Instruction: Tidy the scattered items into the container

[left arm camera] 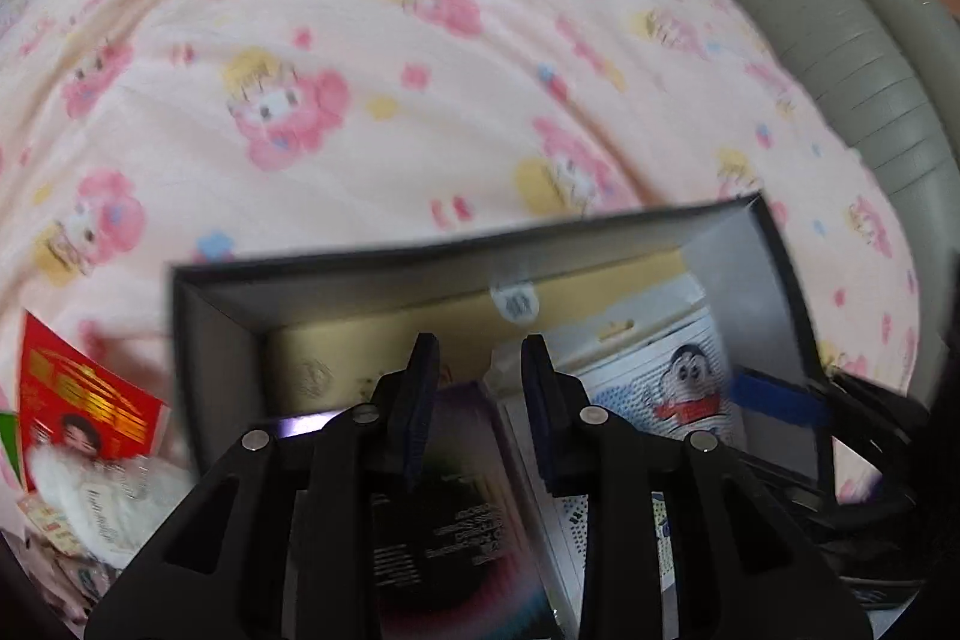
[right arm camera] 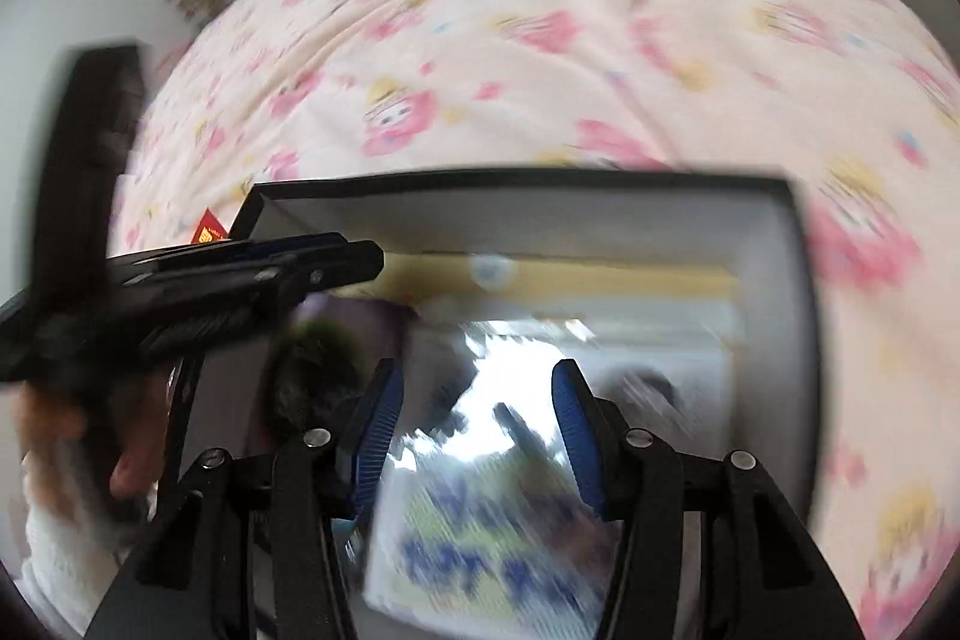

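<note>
Two grippers: both hung over the open box, pointing steeply down into it.
Left gripper [left arm camera: 477,358]: its fingers [left arm camera: 420,388] stood apart with nothing pinched between them; a dark purple packet showed below the gap.
Right gripper [right arm camera: 474,388]: its blue-padded fingers [right arm camera: 378,418] were spread wide and released, a shiny blurred packet [right arm camera: 510,460] lying beneath them, not gripped.
Box [left arm camera: 210,340]: a dark-rimmed container with grey inner walls, resting on the bed.
Box contents: the purple packet [left arm camera: 456,490] lay left of a white cartoon-printed packet [left arm camera: 672,388]; a yellowish flat item [left arm camera: 372,334] lay under them against the far wall.
Scattered items: a red printed packet [left arm camera: 78,400] and a white crinkled wrapper [left arm camera: 102,496] lay on the bed just left of the box, outside it.
Person's hand [right arm camera: 66,436]: seen in the right wrist view, it held the left gripper's handle beside the box's left wall.
Bed sheet [left arm camera: 390,40]: pale pink with cartoon figures, rumpled, stretching beyond the box.
Headboard [left arm camera: 840,40]: grey and padded, at the far right.
</note>
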